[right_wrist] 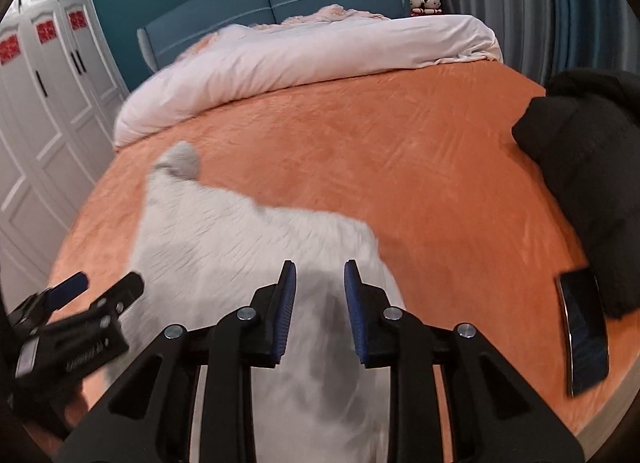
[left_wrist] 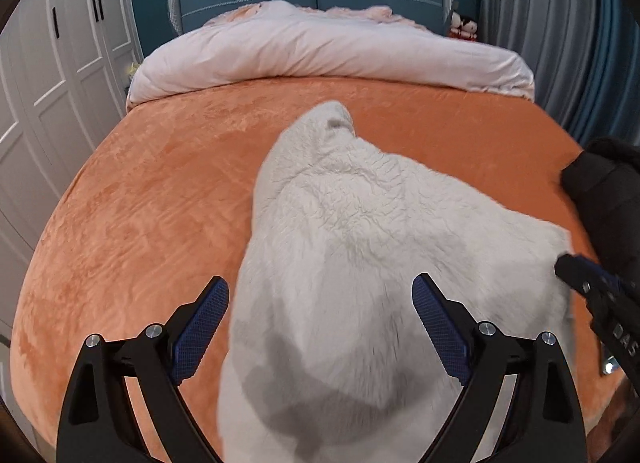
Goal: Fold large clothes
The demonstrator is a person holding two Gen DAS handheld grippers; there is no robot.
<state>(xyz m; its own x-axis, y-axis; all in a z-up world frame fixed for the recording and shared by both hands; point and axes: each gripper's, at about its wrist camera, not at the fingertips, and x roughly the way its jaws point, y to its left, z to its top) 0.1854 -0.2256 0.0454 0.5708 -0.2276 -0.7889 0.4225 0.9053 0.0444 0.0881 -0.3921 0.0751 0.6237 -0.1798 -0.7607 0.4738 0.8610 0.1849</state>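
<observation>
Both grippers, left (left_wrist: 320,295) and right (right_wrist: 320,279), hover with fingers spread, ungrasping, over white fleece garment (left_wrist: 360,231).

white fleece garment (left_wrist: 360,247) lies mid orange plush bedspread (left_wrist: 160,191); black padded jacket (right_wrist: 592,167) right of it, folded pale duvet (left_wrist: 320,51) behind.

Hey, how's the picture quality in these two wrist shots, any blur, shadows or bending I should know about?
Left wrist view: fisheye bows the orange bed cover; the white fleece garment smears near the lens, grey shadows on it. Right wrist view: same bowing, the garment's edge and the left gripper are motion-blurred; the phone shows glare.
</observation>
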